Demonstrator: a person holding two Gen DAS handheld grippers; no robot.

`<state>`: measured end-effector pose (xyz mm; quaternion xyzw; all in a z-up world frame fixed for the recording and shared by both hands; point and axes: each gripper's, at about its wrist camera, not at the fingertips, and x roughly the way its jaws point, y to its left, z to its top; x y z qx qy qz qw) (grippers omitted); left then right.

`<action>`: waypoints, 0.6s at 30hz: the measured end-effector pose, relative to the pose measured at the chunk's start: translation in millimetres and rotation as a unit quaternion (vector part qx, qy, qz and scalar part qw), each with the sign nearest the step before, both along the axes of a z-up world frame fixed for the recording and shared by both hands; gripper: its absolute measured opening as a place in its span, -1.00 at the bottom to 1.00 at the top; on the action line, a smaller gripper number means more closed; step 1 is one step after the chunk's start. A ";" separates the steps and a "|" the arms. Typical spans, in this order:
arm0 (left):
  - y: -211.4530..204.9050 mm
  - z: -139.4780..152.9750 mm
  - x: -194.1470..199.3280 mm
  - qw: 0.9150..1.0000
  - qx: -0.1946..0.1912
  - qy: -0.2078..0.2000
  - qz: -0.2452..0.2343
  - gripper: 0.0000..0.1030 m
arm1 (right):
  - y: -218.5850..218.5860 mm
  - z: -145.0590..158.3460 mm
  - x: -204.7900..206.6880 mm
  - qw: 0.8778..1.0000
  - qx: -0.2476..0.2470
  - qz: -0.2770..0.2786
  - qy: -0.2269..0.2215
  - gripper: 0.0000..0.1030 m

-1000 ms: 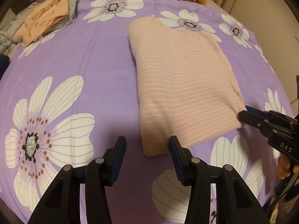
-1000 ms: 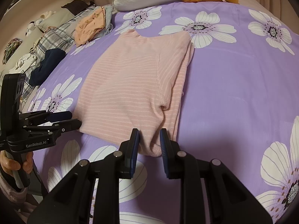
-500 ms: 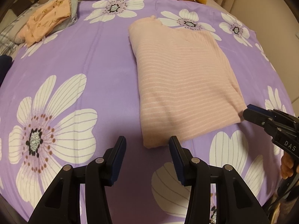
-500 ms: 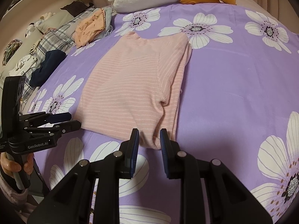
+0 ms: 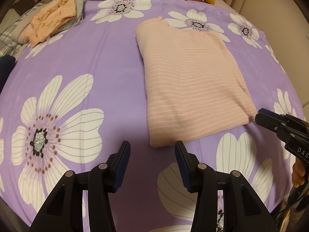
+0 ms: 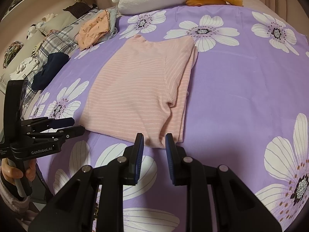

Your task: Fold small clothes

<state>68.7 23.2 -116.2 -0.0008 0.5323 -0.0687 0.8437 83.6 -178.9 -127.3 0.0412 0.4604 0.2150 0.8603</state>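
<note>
Little differs from a second ago: one folded pink striped top (image 5: 191,83) lies flat on the purple floral bedspread (image 5: 77,58). Left gripper (image 5: 152,154) and right gripper (image 6: 154,143), two in all, hover at its near edge, jaws apart, holding nothing. Orange garment (image 5: 52,19) lies well apart.
</note>
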 end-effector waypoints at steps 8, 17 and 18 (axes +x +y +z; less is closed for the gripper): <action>-2.3 9.0 -7.2 1.000 0.002 -0.011 0.001 -0.09 | -3.0 10.3 -8.6 1.000 0.005 -0.006 -0.007 -0.48; -6.7 21.2 -15.0 1.000 0.002 -0.027 0.005 0.30 | -2.0 23.7 -18.7 1.000 0.011 -0.008 -0.021 -0.20; -7.2 23.5 -16.4 0.999 0.001 -0.033 0.005 0.31 | -1.8 25.6 -20.0 1.000 0.012 -0.008 -0.023 -0.17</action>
